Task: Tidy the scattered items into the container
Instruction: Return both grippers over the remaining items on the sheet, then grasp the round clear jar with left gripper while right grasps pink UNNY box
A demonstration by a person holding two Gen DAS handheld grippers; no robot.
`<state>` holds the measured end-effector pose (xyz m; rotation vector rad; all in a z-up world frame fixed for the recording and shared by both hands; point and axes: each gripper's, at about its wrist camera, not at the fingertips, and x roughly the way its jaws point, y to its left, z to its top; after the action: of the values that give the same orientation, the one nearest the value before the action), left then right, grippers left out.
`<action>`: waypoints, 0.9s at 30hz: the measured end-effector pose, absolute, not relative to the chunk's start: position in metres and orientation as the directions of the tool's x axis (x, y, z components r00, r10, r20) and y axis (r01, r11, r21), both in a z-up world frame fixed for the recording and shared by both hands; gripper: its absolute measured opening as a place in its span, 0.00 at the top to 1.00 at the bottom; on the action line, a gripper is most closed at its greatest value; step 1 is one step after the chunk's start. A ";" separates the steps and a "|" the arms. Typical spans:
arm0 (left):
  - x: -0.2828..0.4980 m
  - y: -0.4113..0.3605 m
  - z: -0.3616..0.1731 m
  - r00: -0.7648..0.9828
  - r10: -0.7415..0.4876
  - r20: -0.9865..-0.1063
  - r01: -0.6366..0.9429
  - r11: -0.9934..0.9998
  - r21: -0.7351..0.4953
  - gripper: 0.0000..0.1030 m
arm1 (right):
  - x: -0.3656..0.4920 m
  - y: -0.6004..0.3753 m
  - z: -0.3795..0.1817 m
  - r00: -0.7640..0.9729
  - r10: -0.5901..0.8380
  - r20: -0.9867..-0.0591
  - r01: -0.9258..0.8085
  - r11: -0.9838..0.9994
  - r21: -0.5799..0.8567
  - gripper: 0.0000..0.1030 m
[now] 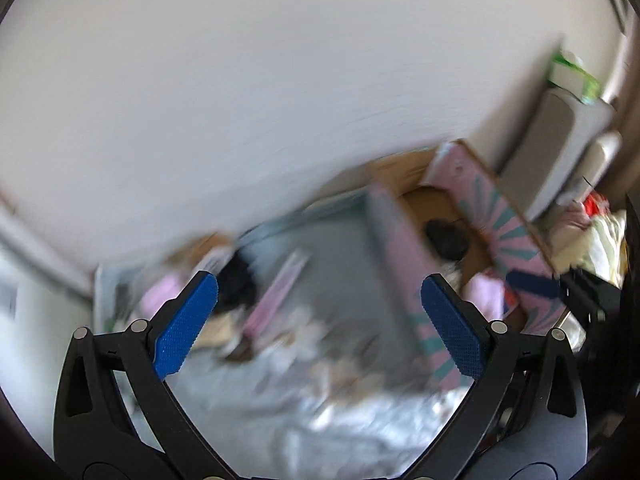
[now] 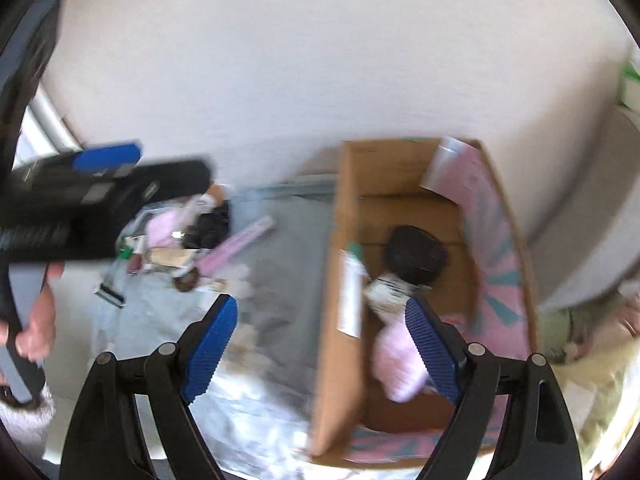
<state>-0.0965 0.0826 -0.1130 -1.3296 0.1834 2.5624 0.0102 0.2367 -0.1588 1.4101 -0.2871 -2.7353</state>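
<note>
Both views are motion-blurred. My left gripper (image 1: 320,320) is open with nothing between its blue pads, above a grey cover (image 1: 332,264). Scattered items lie at its left: a long pink box (image 1: 276,292), a black item (image 1: 236,284) and a pink soft item (image 1: 160,292). My right gripper (image 2: 322,344) is open and empty over the left wall of the cardboard box (image 2: 346,208). Inside the box lie a black item (image 2: 416,254), a pink soft item (image 2: 400,364) and a white tube (image 2: 352,296). The left gripper (image 2: 168,166) shows at the left, held by a hand (image 2: 36,320).
The box has pink and teal flaps (image 2: 496,248) and stands against a white wall (image 2: 320,60). A grey cushion (image 1: 556,140) and crumpled cloth (image 1: 600,236) sit to its right. More small items (image 2: 184,276) lie in the pile on the cover. The right gripper (image 1: 536,284) shows beside the box.
</note>
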 end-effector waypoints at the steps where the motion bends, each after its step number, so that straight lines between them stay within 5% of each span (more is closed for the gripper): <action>1: -0.090 0.062 -0.115 -0.554 0.136 -0.821 -0.230 -0.973 -0.007 0.01 | 0.006 0.227 -0.160 -0.580 -0.146 -0.801 -0.017 -0.981 0.192 0.19; 12: -0.031 -0.109 -0.156 -0.545 -0.149 -0.825 0.171 -0.983 0.065 0.01 | -0.043 0.148 -0.194 -0.463 -0.233 -0.855 0.091 -0.972 0.216 0.19; 27: -0.056 -0.141 -0.247 -0.475 -0.104 -0.874 0.150 -0.988 0.037 0.01 | -0.127 0.153 -0.257 -0.264 -0.137 -0.955 -0.135 -0.975 0.177 0.19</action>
<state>-0.0558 -0.1415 -0.2472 -1.6730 -0.0733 2.8315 -0.1265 0.1535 -0.2573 1.9057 -0.3512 -2.4713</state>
